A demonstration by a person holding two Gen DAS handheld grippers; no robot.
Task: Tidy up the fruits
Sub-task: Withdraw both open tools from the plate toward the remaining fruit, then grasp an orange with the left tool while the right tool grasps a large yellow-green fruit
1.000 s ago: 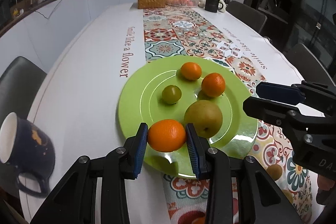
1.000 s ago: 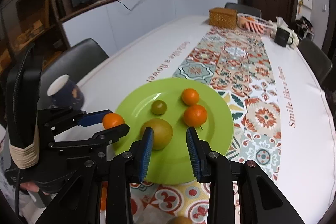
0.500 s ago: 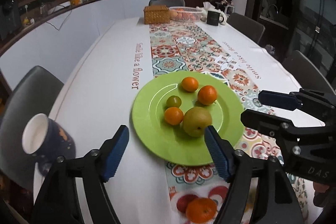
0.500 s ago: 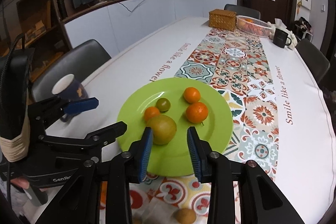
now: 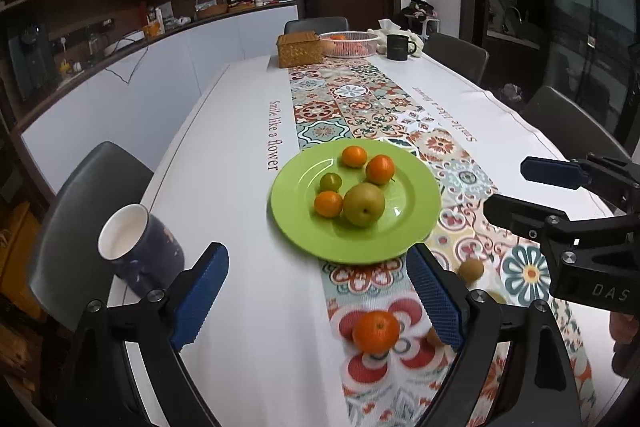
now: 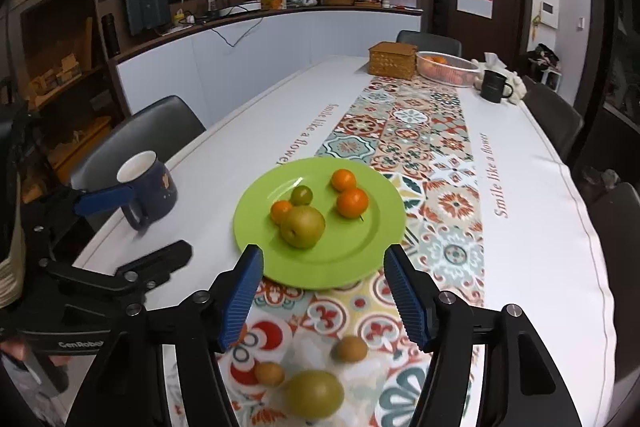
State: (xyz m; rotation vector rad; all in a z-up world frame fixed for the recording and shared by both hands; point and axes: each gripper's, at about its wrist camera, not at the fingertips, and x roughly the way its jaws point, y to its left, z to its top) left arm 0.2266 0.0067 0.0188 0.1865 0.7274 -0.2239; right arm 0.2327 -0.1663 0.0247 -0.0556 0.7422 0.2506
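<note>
On the round lime-green plate (image 5: pixel 416 223), five fruits are sitting in a cluster: a big yellow-brown pear (image 5: pixel 364 205) touching a small orange mandarin (image 5: pixel 328 203), a little green citrus (image 5: pixel 330 182) just behind them, and two more orange mandarins (image 5: pixel 380 169) toward the far rim. I am holding both tongs back from the near rim with nothing between their blue pads. My left gripper (image 5: pixel 320 303) is opening wide above the white tablecloth (image 5: pixel 224 163), and my right gripper (image 6: pixel 323 301) is opening too. Nearer me, on the patterned tile-print runner (image 6: pixel 404 131), a loose orange mandarin (image 5: pixel 375 331), two small brown fruits (image 6: pixel 351 348) and a yellow-green round fruit (image 6: pixel 314 394) are lying off the plate. A dark blue mug with a white inside (image 5: pixel 140 249) is standing to the plate's left.
</note>
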